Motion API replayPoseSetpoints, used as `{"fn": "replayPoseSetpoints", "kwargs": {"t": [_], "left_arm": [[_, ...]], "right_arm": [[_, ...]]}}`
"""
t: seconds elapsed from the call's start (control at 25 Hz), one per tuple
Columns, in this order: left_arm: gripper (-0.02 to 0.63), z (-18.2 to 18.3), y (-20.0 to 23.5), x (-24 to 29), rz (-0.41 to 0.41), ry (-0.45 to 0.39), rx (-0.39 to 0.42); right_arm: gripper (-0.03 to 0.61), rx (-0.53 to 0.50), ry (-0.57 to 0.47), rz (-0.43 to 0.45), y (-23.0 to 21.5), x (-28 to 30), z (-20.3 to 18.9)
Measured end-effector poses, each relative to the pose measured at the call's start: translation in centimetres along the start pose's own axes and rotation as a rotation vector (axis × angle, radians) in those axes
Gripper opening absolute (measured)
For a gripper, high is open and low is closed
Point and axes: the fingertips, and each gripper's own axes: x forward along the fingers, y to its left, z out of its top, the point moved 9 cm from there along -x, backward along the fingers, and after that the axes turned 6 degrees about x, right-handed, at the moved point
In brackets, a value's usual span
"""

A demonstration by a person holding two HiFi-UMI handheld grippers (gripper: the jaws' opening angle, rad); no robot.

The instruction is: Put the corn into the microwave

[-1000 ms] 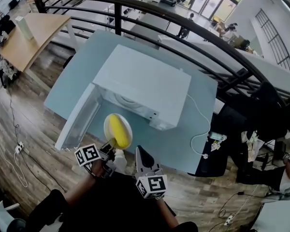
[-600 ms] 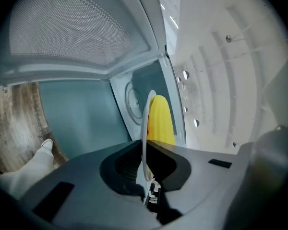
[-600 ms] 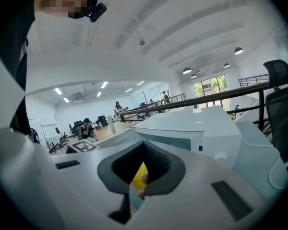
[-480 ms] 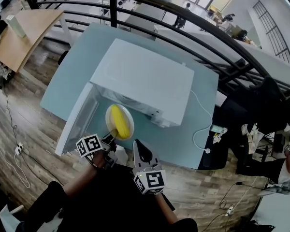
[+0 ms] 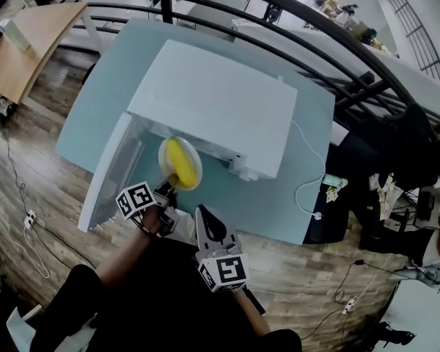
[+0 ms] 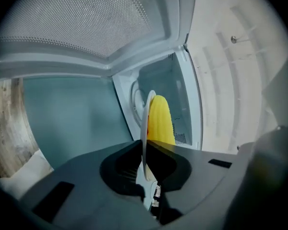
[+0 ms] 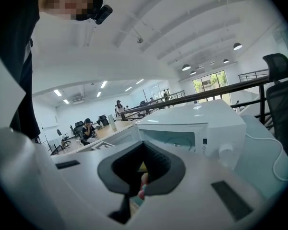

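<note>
**Corn on plate, at the microwave mouth**

Left gripper (image 5: 165, 191) pinches the plate (image 5: 193, 171) by its near rim. The corn (image 5: 177, 161) lies loose on it, just before the open microwave (image 5: 213, 101). Right gripper (image 5: 205, 222): jaws pressed together, empty. Judgement: plate stiff, likely breakable; cob light, rolls easily. Keep plate level; rim grip suffices.

Pale teal table (image 5: 106, 108), white microwave (image 5: 213, 101) standing on it, door (image 5: 111, 169) swung open, white cable (image 5: 309, 169) trailing alongside
</note>
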Motion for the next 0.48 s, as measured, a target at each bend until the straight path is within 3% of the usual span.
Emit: {"fn": "replayPoseSetpoints", "kwargs": {"t": [0.48], "left_arm": [[0.02, 1.4, 1.6, 4.8, 0.018, -0.062, -0.075]], "right_arm": [[0.009, -0.047, 0.058, 0.047, -1.6, 2.4, 1.4]]}}
